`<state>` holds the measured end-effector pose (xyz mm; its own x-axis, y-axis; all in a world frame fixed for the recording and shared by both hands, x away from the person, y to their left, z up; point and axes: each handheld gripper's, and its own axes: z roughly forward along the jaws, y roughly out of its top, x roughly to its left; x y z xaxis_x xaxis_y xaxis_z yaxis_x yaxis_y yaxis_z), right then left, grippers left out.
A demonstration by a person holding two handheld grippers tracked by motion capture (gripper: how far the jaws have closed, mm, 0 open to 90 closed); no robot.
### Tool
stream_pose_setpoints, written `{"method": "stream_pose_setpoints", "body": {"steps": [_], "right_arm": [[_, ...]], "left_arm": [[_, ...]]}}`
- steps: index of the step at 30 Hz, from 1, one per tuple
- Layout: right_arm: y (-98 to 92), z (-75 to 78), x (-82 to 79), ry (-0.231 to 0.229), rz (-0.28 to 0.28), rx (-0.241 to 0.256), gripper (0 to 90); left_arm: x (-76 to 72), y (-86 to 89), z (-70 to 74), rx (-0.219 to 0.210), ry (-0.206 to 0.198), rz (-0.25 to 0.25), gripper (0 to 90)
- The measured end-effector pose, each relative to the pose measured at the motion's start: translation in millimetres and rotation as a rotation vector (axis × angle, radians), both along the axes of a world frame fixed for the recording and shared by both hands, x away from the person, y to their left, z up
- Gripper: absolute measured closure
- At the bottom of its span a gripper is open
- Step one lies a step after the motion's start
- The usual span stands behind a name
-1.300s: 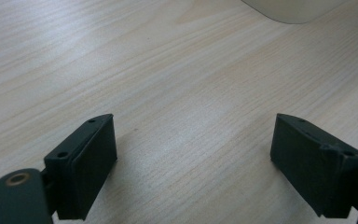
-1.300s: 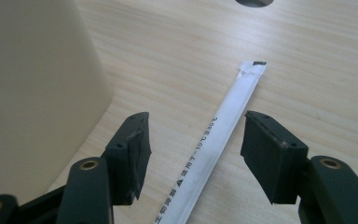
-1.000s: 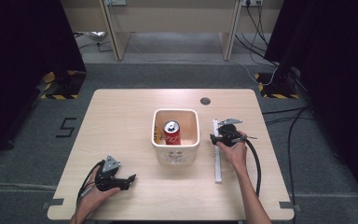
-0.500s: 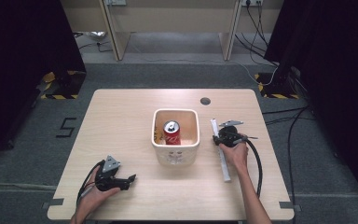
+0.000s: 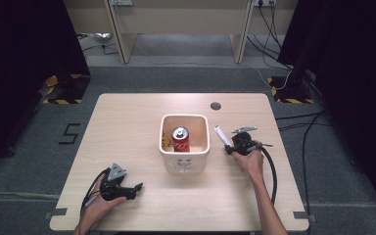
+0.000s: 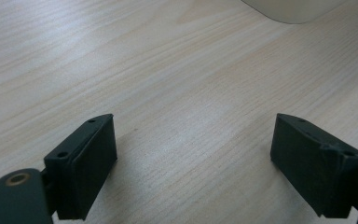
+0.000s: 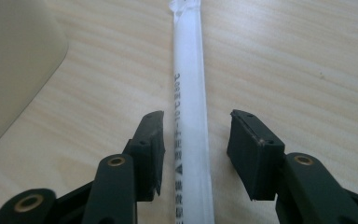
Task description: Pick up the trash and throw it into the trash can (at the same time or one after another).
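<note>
In the high view, the right tool [image 5: 231,147] sits on the tabletop [image 5: 127,122] just right of the white tub [image 5: 184,161], over a long white wrapped straw [image 5: 221,134] whose far end sticks out toward the tub's corner. A red can [image 5: 180,139] stands inside the tub. The left tool [image 5: 136,188] rests near the front left edge, well apart from the tub.

In the left gripper view, the left tool [image 6: 193,154] has its jaws spread wide over bare wood.

In the right gripper view, the right tool [image 7: 196,144] is partly open; the straw [image 7: 189,107] lies between its jaws, the left jaw very close to it, the right jaw apart.
</note>
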<state>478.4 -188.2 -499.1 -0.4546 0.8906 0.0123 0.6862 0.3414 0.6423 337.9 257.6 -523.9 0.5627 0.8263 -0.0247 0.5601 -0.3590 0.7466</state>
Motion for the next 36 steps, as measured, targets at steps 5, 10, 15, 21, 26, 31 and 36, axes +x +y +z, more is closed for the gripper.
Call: {"method": "stream_pose_setpoints", "body": {"steps": [5, 10, 15, 21, 26, 31, 36], "right_arm": [[-4.0, 0.0, -8.6, 0.006, 0.006, 0.000, 55.7], [-5.5, -0.4, -9.2, -0.004, 0.013, 0.002, 66.6], [-2.5, -0.7, -13.6, -0.010, 0.052, -0.001, 79.0], [-10.0, 5.9, -15.9, -0.044, 0.043, 0.057, 80.0], [-22.1, 33.1, -20.7, -0.149, 0.023, 0.107, 80.1], [-26.7, 58.5, -23.5, -0.210, 0.034, 0.143, 80.0], [-25.8, 80.8, -25.7, -0.252, 0.054, 0.171, 80.0]], "left_arm": [[-0.1, -0.1, 0.0, 0.000, 0.000, 0.001, 13.7], [-0.1, -0.1, 0.0, 0.000, 0.000, 0.001, 13.7], [-0.1, -0.1, 0.0, 0.000, 0.000, 0.001, 13.7], [0.0, -0.1, 0.0, 0.000, 0.001, 0.000, 13.7], [0.0, 0.0, 0.0, 0.000, 0.000, 0.000, 13.6], [0.0, 0.0, 0.0, 0.000, 0.000, 0.000, 13.6], [0.0, 0.0, 0.0, 0.000, 0.000, 0.000, 13.7]]}}
